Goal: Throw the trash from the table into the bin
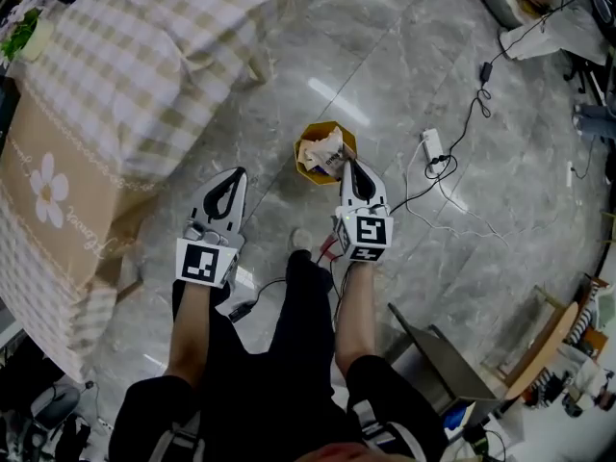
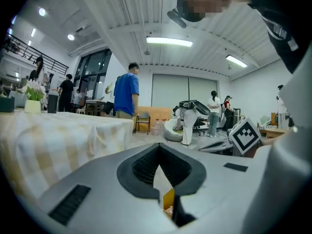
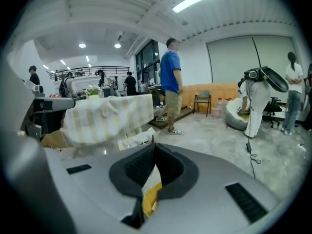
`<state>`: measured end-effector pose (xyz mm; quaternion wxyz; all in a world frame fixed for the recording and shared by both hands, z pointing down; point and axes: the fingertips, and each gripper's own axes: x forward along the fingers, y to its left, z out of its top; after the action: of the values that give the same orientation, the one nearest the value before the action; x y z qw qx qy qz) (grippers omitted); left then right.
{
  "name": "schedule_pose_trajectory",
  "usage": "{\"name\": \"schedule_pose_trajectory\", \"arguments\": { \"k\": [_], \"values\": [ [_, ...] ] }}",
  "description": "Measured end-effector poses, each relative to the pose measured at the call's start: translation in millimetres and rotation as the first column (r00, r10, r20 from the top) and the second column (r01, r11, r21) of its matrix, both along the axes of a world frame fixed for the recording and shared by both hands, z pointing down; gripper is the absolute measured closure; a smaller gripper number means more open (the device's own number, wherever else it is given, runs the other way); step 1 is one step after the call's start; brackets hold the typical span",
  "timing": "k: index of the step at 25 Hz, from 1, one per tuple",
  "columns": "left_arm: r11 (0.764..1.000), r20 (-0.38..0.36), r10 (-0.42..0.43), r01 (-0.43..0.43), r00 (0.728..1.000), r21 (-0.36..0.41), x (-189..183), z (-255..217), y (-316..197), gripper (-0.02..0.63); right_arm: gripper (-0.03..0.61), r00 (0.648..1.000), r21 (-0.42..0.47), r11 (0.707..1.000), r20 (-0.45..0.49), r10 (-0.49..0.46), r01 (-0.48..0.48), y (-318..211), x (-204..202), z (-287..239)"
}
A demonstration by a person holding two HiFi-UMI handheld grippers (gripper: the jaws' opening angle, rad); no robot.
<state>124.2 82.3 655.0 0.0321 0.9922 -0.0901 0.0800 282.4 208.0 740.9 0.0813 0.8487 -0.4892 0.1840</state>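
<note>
Trash [image 1: 321, 150], a crumpled white wad, sits inside the yellow bin [image 1: 325, 126] on the floor at the centre of the head view, so this piece looks delivered. The right gripper [image 1: 347, 166] points at the bin's lower right rim. Its tip overlaps the rim in the head view, and I cannot tell whether it touches. Its jaws are closed together with nothing between them; in the right gripper view only the bin's yellow shows through the gap behind the tips. The left gripper [image 1: 237, 174] hangs to the left of the bin, apart from it, with its jaws likewise together and empty.

The step in hand, as I judge it, is to go for whatever trash is left on the table [image 1: 144, 56], which fills the upper left of the frame under a checked cloth. Only part of its top shows, so how much is left cannot be told from here.

To do it well:
- Lift both grippers clear of the bin without knocking it, since it looks light and could tip.
- Spread the jaws before reaching a piece, not on it.
- Take crumpled paper across its bulk so it does not slip out.
- Mind the power strip [image 1: 432, 146] on the floor right of the bin when stepping.
</note>
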Motion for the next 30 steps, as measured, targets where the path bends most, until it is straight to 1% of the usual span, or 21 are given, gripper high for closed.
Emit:
{"name": "schedule_pose_trajectory", "arguments": {
  "k": [3, 6, 12, 18, 22, 25, 27, 30],
  "values": [
    [1.0, -0.012, 0.013, -0.013, 1.0, -0.001, 17.5, 42.7, 1.4, 0.611, 0.573, 0.999, -0.01, 1.0, 0.021, 0.027, -0.027, 9.1, 12.4, 56.4],
    [0.999, -0.009, 0.034, -0.034, 0.999, -0.002, 33.4, 93.5, 2.0, 0.611, 0.573, 0.999, -0.01, 0.999, 0.019, 0.043, -0.043, 10.3, 20.9, 106.8],
    [0.994, -0.002, 0.108, -0.108, 0.994, 0.018, 55.3, 192.8, 15.1, 0.611, 0.572, 0.997, -0.014, 0.997, 0.009, 0.074, -0.073, 17.5, 32.3, 199.4],
    [0.988, -0.021, 0.154, -0.153, 0.988, 0.03, 67.6, 257.0, 22.6, 0.611, 0.572, 0.993, -0.028, 0.993, 0.006, 0.116, -0.115, 28.1, 44.5, 272.5],
    [0.984, -0.035, 0.171, -0.169, 0.985, 0.05, 69.3, 280.0, 22.9, 0.611, 0.572, 0.992, -0.033, 0.992, -0.007, 0.124, -0.124, 26.8, 45.2, 296.5],
    [0.983, -0.037, 0.177, -0.175, 0.984, 0.049, 65.5, 284.6, 24.0, 0.611, 0.568, 0.993, -0.035, 0.992, -0.01, 0.119, -0.119, 26.6, 42.2, 299.3],
    [0.982, -0.035, 0.181, -0.179, 0.983, 0.052, 63.1, 279.6, 23.1, 0.611, 0.428, 0.994, -0.021, 0.994, -0.006, 0.111, -0.111, 25.1, 38.9, 289.5],
    [0.981, -0.043, 0.186, -0.182, 0.982, 0.066, 59.3, 256.2, 22.0, 0.611, 0.428, 0.993, -0.007, 0.993, -0.015, 0.114, -0.114, 26.3, 33.2, 258.1]
  ]
}}
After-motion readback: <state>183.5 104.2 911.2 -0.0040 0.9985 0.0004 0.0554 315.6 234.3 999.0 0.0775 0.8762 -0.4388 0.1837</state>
